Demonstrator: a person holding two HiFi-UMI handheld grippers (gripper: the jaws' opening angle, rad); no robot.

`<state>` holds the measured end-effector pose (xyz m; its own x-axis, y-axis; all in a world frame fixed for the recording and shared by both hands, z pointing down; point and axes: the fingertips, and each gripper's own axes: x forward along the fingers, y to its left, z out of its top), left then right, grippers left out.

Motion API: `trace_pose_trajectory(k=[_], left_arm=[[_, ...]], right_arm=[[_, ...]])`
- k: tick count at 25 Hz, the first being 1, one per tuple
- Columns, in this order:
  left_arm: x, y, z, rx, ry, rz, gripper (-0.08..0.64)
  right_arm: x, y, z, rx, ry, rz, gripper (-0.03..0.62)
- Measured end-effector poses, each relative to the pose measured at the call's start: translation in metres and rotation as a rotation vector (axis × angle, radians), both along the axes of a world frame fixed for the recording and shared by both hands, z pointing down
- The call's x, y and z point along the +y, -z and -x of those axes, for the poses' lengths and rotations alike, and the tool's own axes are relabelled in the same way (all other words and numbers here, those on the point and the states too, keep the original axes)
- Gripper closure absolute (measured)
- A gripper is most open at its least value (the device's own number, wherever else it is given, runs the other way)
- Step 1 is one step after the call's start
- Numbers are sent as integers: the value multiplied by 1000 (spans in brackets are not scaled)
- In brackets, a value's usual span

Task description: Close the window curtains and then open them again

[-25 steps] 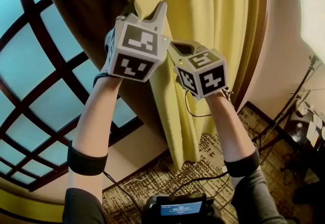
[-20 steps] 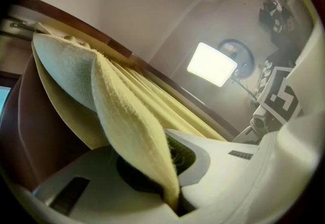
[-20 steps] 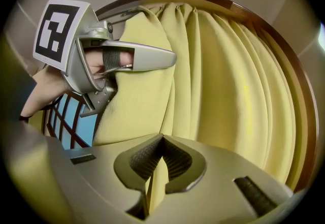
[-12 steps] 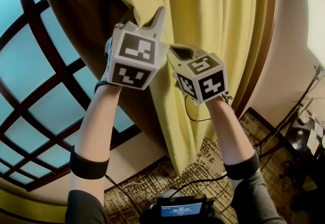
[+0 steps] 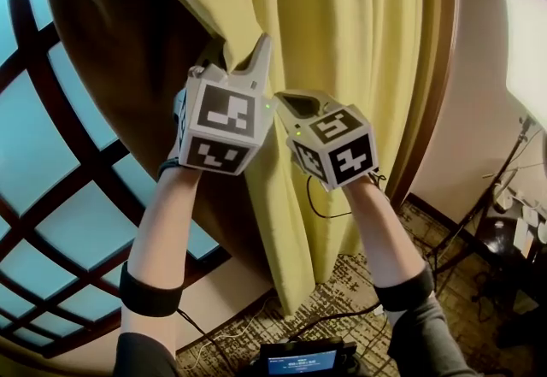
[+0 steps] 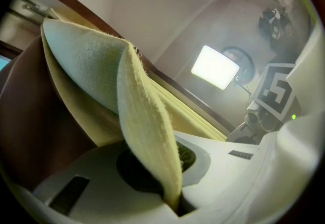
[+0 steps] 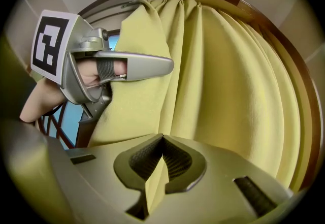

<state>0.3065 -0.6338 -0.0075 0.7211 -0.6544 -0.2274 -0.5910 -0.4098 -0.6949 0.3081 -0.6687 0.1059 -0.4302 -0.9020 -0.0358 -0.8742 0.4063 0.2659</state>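
- Gripping the leading edge of the curtain (image 5: 342, 42), left gripper (image 5: 249, 59) and right gripper (image 5: 286, 102) were both clenched on its fabric, right of the window (image 5: 51, 144).
- Versus one second earlier: both sat lower in head view; less glass showed.

left gripper (image 6: 175, 202) pinches yellow curtain (image 6: 142, 116) fold.

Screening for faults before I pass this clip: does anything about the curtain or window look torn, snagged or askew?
Nothing stands out. The curtain hangs in even pleats with no tear showing, the window panes look whole, and the left gripper and right gripper are each shut on a fold of the curtain.
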Motion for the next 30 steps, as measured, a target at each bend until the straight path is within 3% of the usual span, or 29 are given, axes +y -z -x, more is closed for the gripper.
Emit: trace_pose_trajectory(k=[6,12,23,30], left_arm=[[2,-1,10,41,-87,-13,565],[-1,-2,12,27,-125,-41,565],[-5,8,-11,30,-209,83,565],[-9,21,-40,53,-227,91,566]], right_arm=[[-14,-5,11,-2,-25,-3,578],[-25,-5,12,-21,-44,-15,578],[-42,4,-8,-69,-35,-46,578],[-49,12,-46,-116,-63,-63,578]])
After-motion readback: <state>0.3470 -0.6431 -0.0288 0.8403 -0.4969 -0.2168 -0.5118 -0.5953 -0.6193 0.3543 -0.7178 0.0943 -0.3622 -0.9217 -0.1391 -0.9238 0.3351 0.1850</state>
